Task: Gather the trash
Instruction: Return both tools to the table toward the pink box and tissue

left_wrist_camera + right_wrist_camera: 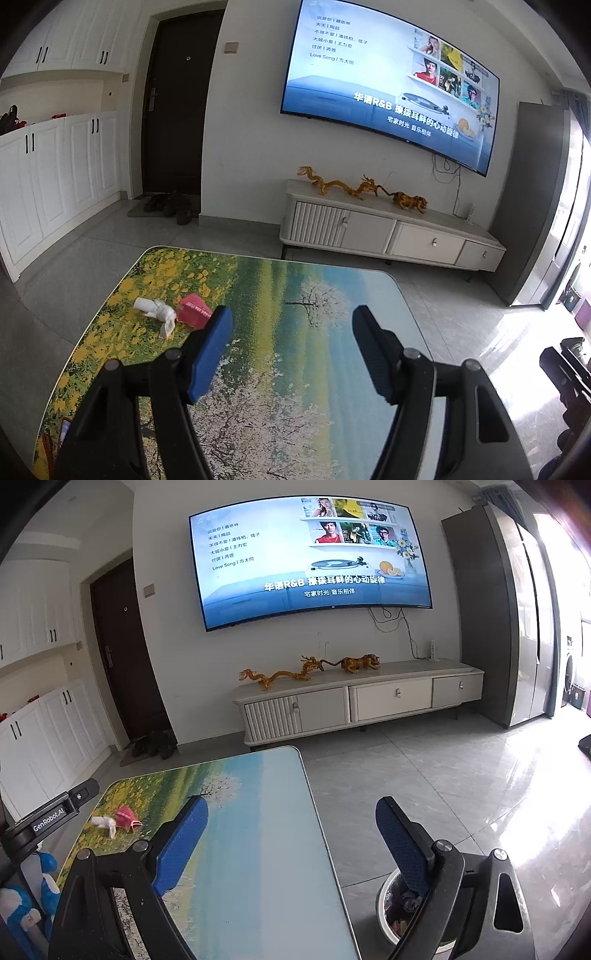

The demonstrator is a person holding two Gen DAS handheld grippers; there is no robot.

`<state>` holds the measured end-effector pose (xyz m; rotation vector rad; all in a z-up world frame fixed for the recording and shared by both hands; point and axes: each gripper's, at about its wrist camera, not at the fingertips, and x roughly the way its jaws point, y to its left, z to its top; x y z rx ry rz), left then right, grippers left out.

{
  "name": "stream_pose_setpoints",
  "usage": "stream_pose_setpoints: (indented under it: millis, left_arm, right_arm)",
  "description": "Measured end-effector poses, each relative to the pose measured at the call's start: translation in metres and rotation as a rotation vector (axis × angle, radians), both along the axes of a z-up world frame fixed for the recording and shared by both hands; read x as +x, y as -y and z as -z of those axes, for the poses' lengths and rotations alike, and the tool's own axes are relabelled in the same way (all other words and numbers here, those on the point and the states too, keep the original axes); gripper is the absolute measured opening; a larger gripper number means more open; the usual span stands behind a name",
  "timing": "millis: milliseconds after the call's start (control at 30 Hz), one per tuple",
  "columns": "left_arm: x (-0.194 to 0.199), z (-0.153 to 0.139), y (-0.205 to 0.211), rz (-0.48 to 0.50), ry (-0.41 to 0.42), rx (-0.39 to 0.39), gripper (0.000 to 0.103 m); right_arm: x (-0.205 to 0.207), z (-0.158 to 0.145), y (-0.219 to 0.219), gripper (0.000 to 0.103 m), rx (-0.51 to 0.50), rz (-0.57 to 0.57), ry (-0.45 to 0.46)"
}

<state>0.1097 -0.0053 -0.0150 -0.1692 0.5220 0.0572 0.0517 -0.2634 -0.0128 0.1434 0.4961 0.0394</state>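
A crumpled white paper tissue [157, 314] and a crushed red paper packet [194, 311] lie touching each other near the far left corner of the low table with a printed meadow-and-blossom top [280, 295]. The left gripper [291, 347] hovers over the table just right of them, jaws released and empty. The right gripper [291, 843] hangs spread and empty across the table's right edge, above a round white bin of rubbish [388, 908] on the grey tiled floor [424, 768].

The table [314, 280] has a landscape print on top; a crumpled white tissue [157, 314] and red wrapper [194, 310] sit touching near its left edge.
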Motion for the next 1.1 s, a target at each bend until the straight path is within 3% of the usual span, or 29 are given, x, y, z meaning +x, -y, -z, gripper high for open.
stream_pose_setpoints:
  millis: [1100]
  left_arm:
    - [0.023, -0.048, -0.043, -0.108, 0.100, 0.035, 0.066]
  right_arm:
    - [0.038, -0.056, -0.069, 0.092, -0.070, -0.191, 0.060]
